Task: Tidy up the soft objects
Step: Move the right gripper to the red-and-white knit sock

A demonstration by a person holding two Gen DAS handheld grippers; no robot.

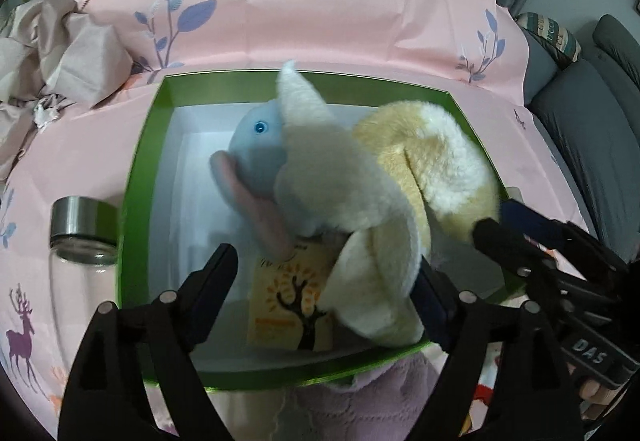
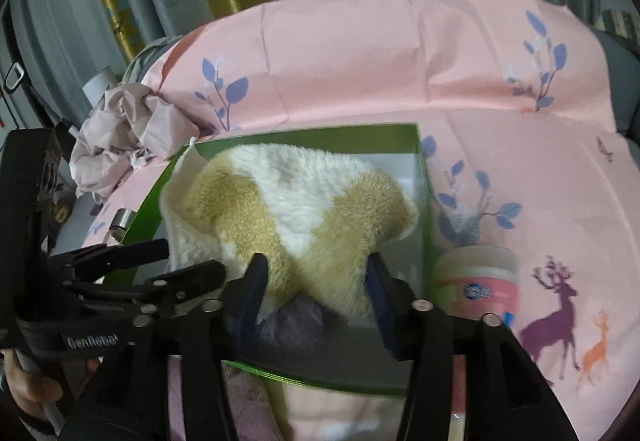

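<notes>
A plush toy (image 1: 360,177), cream and yellow with a pale blue head and a pink bill, lies inside the green box (image 1: 140,169), which has a white lining. In the left wrist view my left gripper (image 1: 324,293) stands wide open over the box's near side. The toy's cream limb lies against its right finger (image 1: 432,301); the left finger is free. In the right wrist view my right gripper (image 2: 318,281) is open, with the toy's (image 2: 304,209) yellow fur between its fingers. Each gripper shows in the other's view, my right gripper (image 1: 494,219) and my left gripper (image 2: 194,256).
A card with a tree picture (image 1: 292,305) lies in the box under the toy. A glass jar with a metal lid (image 1: 80,241) stands left of the box, a pink tub (image 2: 480,281) on its right. Crumpled pale cloth (image 1: 60,53) lies at the back left. Lilac fabric (image 1: 380,393) lies in front.
</notes>
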